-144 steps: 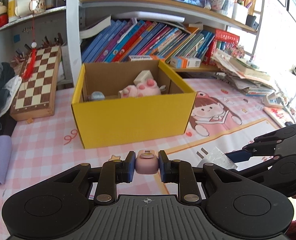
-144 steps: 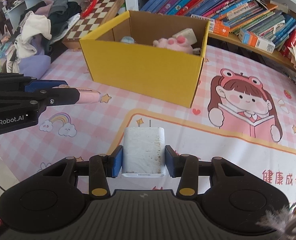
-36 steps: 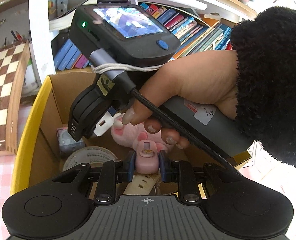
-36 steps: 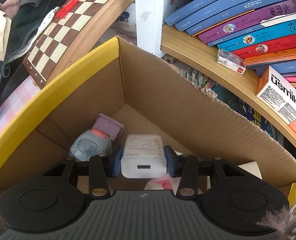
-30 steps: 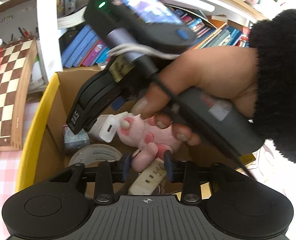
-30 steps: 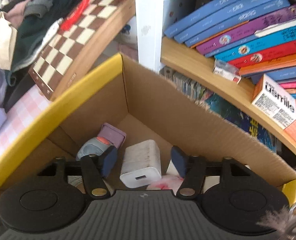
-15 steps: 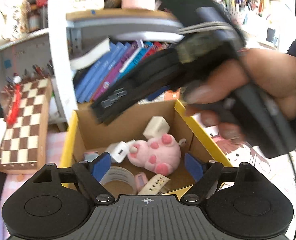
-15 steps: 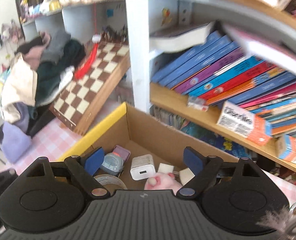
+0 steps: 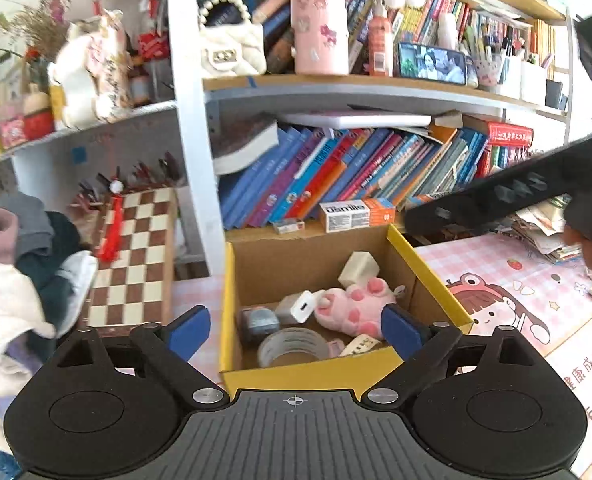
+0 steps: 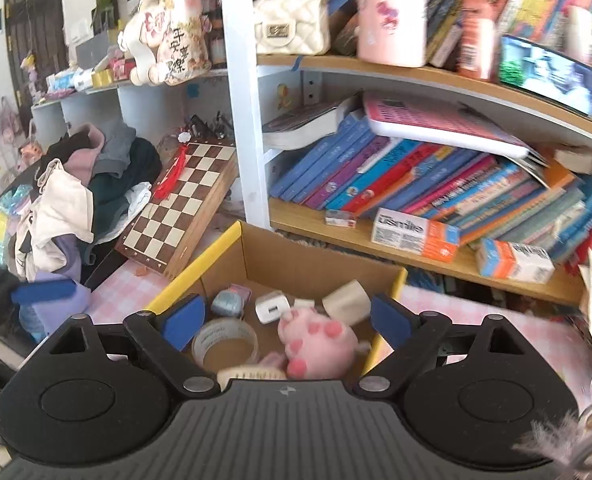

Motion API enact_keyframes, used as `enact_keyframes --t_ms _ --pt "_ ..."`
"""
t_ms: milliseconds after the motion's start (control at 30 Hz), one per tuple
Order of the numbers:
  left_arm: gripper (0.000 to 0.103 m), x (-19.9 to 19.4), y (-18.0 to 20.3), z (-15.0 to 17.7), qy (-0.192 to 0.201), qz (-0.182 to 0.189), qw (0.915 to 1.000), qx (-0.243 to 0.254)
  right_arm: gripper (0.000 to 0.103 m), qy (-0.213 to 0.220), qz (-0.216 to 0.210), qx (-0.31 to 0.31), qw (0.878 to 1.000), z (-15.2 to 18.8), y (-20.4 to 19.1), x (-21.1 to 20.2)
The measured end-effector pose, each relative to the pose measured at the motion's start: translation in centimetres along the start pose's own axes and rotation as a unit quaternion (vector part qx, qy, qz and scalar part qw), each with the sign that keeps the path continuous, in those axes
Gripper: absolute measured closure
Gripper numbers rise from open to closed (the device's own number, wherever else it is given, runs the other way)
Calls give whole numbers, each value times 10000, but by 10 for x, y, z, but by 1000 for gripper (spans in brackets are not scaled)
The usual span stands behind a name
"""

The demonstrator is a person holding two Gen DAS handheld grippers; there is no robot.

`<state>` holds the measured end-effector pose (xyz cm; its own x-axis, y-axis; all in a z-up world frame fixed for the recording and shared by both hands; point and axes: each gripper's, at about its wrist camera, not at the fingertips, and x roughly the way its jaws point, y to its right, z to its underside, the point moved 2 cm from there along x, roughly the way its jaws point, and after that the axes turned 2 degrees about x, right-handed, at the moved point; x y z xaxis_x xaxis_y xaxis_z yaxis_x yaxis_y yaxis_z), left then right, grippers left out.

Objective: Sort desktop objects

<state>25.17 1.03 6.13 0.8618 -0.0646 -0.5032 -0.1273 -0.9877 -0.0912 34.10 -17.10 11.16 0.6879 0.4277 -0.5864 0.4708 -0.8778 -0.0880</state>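
Brown-and-cream chessboard (image 9: 136, 256) leans far left. Next, my left gripper (image 9: 296, 330): jaws just opened, wide apart, nothing between them, hovering above the yellow box's (image 9: 228, 312) near wall. Box holds a tape roll (image 9: 292, 346), white charger (image 9: 297, 306), pink plush (image 9: 353, 308). Behind it, an orange-white carton (image 9: 355, 216) reads "usmile". My right gripper (image 10: 286, 322) also just opened, jaws spread and empty, above the plush and charger. Pink checked mat (image 9: 535, 280) right of the box is open room; red print there is partly cut off.
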Motion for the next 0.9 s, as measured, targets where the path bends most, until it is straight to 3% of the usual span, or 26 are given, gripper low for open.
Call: enact_keyframes --t_ms 400,600,900 --pt "4 -45 -4 40 -151 -349 9992 -137 7 79 734 442 9963 88 -13 -71" --pt "4 -53 0 65 -372 -542 9973 -334 6 122 1117 320 9932 130 -33 -79" --pt "4 -71 7 99 -538 -698 9954 -382 3 118 1314 557 9897 181 -61 -83"
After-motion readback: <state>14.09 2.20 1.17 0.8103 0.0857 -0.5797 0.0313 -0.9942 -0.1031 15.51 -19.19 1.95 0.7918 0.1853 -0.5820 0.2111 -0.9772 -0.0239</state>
